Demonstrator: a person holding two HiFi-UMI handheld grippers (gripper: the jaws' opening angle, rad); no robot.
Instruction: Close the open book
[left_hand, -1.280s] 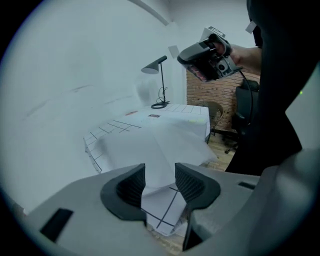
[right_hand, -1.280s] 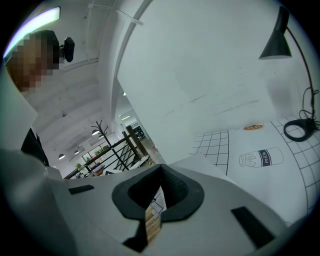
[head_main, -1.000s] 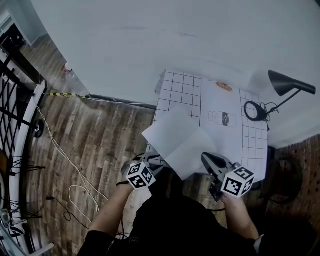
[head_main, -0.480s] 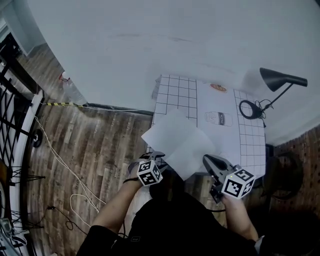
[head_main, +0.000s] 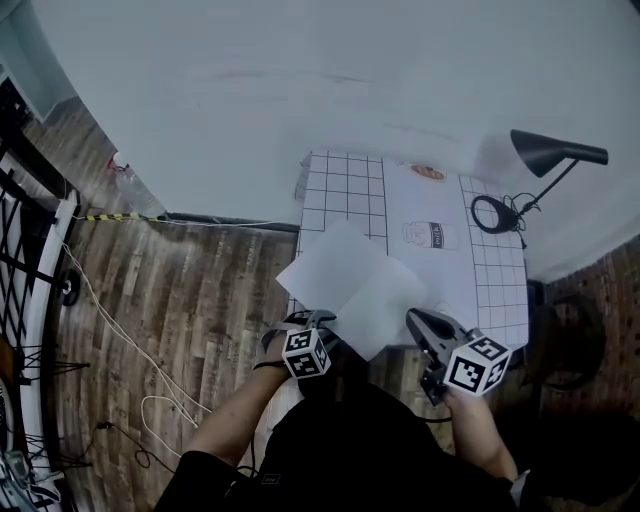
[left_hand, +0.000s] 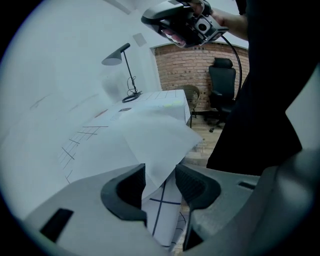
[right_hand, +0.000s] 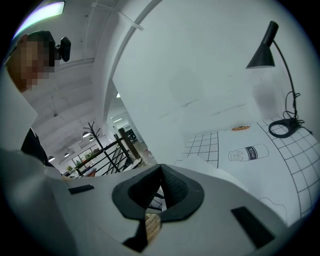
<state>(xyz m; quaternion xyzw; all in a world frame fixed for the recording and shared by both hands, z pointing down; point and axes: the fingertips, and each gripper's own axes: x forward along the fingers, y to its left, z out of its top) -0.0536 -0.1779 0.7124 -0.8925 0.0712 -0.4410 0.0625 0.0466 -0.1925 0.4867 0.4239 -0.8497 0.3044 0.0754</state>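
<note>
My left gripper (head_main: 303, 322) has come in toward the worktop over the last second and now sits at the near-left corner of the open book (head_main: 352, 288). My right gripper (head_main: 413, 319) has hardly shifted.

The book lies spread open, its white pages turned at an angle, on the near part of the worktop (head_main: 345, 178). In the left gripper view, the corner of a page (left_hand: 156, 137) reaches into the gap between the jaws of the left gripper (left_hand: 160, 186). They stand apart and are not pressed on the paper. I cannot tell if the sheet touches either pad.

The right gripper hangs just off the book's near-right edge. In its own view, the right gripper (right_hand: 161, 184) has its jaws brought together at the tips with nothing held between them.

Beyond the book, the worktop carries a white grid mat with a milk bottle drawing (head_main: 427, 235). At the far right stands a black lamp (head_main: 545, 150), with a coiled cable (head_main: 495, 214) around its base. Wooden floor (head_main: 175, 290) lies to the left.
</note>
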